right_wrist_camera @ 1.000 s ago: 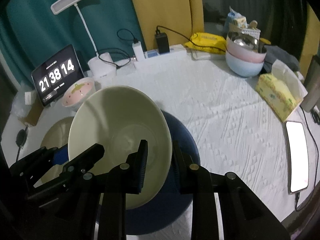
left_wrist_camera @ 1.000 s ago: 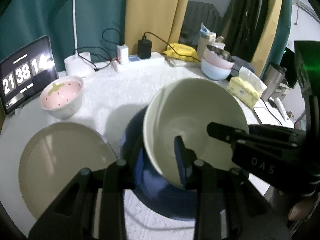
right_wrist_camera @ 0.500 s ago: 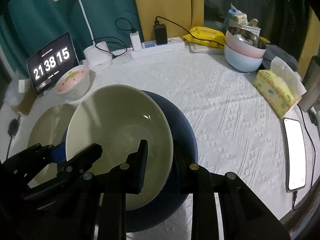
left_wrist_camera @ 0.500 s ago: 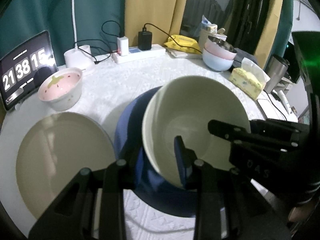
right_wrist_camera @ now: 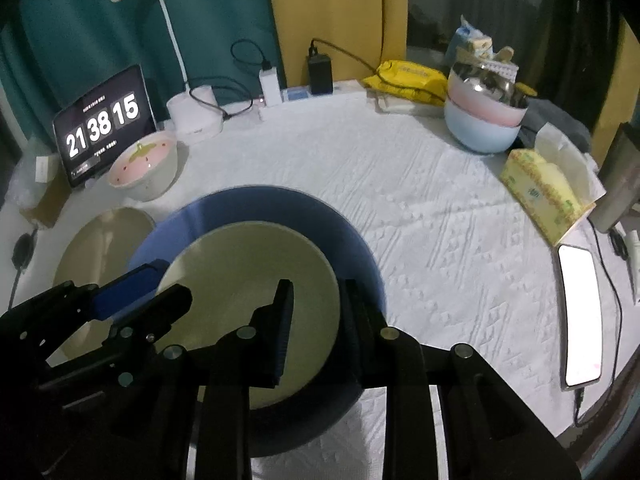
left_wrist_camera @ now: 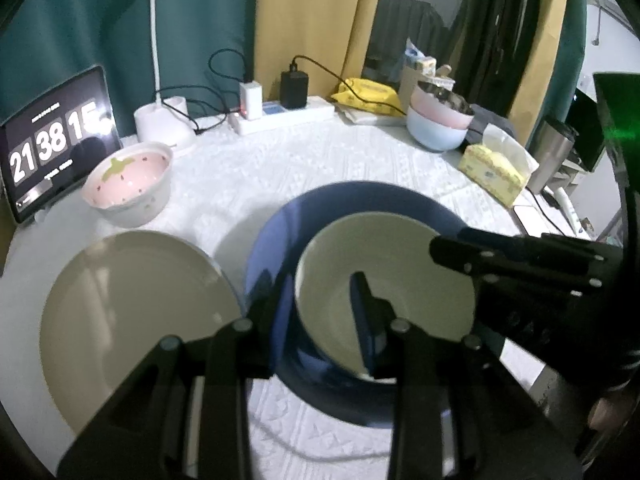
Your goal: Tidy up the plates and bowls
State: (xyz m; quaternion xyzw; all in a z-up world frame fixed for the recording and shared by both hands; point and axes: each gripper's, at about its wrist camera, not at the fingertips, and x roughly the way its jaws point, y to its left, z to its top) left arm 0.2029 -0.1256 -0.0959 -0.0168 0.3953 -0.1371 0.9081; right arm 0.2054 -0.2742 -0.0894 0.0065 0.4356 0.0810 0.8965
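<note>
A cream bowl (left_wrist_camera: 384, 248) (right_wrist_camera: 240, 264) sits level inside a wide blue plate (left_wrist_camera: 360, 200) (right_wrist_camera: 260, 204) on the white tablecloth. My left gripper (left_wrist_camera: 320, 292) straddles the bowl's left rim, one finger outside and one inside, shut on it. My right gripper (right_wrist_camera: 318, 284) clamps the bowl's right rim the same way. Each view shows the other gripper at the opposite rim: the right gripper (left_wrist_camera: 520, 264) and the left gripper (right_wrist_camera: 120, 300). A beige plate (left_wrist_camera: 132, 300) (right_wrist_camera: 104, 240) lies to the left, and a pink strawberry bowl (left_wrist_camera: 128, 188) (right_wrist_camera: 144, 164) stands behind it.
Stacked pink and blue bowls (left_wrist_camera: 438, 124) (right_wrist_camera: 484, 120) stand at the back right beside a yellow tissue box (right_wrist_camera: 544, 192). A phone (right_wrist_camera: 580, 316) lies at the right edge. A clock tablet (right_wrist_camera: 104, 120), lamp base (left_wrist_camera: 164, 124) and power strip (left_wrist_camera: 288, 114) line the back.
The cream bowl, held tilted above the blue plate a second ago, has come down and levelled out inside it. Both grippers sank with it, still on its rim.
</note>
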